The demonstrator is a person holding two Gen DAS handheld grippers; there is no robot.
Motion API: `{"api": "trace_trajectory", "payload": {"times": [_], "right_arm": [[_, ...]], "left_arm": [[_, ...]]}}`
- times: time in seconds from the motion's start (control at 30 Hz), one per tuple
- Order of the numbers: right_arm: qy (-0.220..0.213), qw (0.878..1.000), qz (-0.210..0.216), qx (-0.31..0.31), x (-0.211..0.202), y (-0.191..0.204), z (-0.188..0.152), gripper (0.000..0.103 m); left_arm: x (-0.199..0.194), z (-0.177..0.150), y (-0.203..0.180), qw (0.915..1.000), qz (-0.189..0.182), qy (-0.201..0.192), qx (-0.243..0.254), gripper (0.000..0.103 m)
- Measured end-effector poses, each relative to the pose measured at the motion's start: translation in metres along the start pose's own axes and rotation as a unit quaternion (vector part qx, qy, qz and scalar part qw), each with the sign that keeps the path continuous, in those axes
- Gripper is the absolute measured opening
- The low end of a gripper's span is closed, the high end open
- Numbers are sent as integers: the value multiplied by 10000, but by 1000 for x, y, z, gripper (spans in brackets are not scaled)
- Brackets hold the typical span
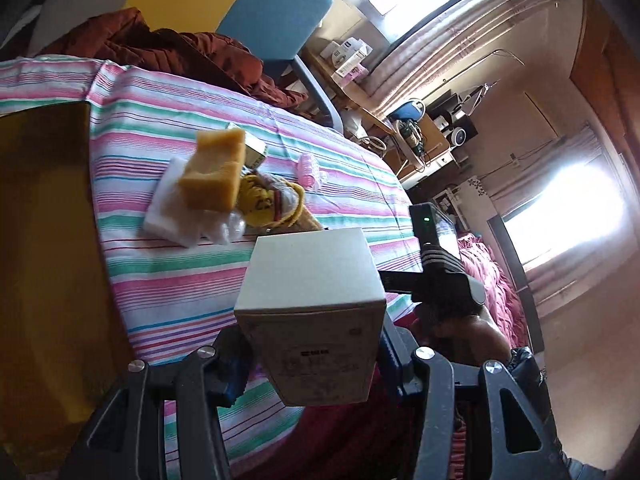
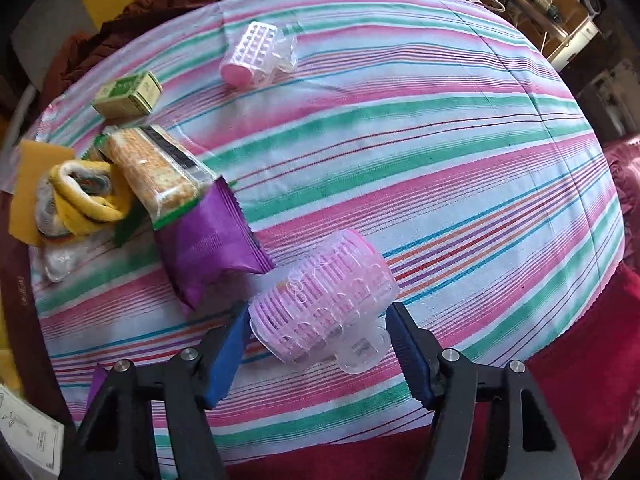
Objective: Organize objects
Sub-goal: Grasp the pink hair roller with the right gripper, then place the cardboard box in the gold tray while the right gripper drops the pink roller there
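Note:
My left gripper [image 1: 316, 364] is shut on a plain white cardboard box [image 1: 312, 280], held above the striped cloth [image 1: 168, 288]. My right gripper [image 2: 320, 346] is shut on a pink hair roller [image 2: 324, 308], which sits between the blue pads [image 2: 228, 344] low over the striped cloth [image 2: 440, 160]. A second pink roller [image 2: 252, 56] lies at the far side of the cloth. At the left is a heap: a purple pouch [image 2: 208, 244], a cracker pack [image 2: 156, 168], yellow socks [image 2: 86, 196], a yellow sponge [image 1: 214, 168] and a small green box [image 2: 128, 94].
A brown cardboard container [image 1: 44, 240] stands at the left edge of the left wrist view. A rust-brown blanket [image 1: 160, 48] and a blue chair [image 1: 276, 20] lie beyond the cloth. Red bedding [image 2: 600, 360] borders the cloth on the right. A cluttered desk [image 1: 416, 136] is farther off.

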State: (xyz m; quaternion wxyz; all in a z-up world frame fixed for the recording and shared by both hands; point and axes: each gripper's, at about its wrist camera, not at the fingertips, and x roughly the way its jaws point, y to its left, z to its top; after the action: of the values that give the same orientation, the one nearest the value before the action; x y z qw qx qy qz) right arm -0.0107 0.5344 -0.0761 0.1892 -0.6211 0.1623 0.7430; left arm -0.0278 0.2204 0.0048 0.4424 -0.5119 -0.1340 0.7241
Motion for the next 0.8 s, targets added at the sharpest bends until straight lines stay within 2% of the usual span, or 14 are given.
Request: {"api": "trace_trajectory", "payload": {"times": [0.07, 0.17, 0.27, 0.43, 0.53, 0.63, 0.8], "right_arm": [[-203, 9996, 71, 203, -8, -8, -2, 69], [-787, 9957, 288, 381, -31, -17, -11, 69], [-1389, 9886, 409, 409, -55, -17, -23, 69], [-2007, 9773, 594, 317, -88, -11, -50, 69], [-2264, 9701, 873, 33, -108, 15, -60, 69], [-2445, 9615, 1150, -491, -123, 58, -65, 69], [-2477, 9436, 1627, -1478, -136, 141, -84, 69]], "left_arm": [[-10, -2, 7, 9999, 83, -80, -25, 53], [-24, -7, 21, 9995, 219, -171, -127, 53], [-41, -10, 37, 9986, 384, -281, -241, 53], [-83, -12, 65, 9947, 647, -652, -472, 53], [-105, -10, 80, 9909, 845, -880, -568, 53], [-128, -8, 95, 9857, 1107, -1099, -646, 53], [-162, -2, 124, 9745, 1535, -1427, -802, 53]]}}
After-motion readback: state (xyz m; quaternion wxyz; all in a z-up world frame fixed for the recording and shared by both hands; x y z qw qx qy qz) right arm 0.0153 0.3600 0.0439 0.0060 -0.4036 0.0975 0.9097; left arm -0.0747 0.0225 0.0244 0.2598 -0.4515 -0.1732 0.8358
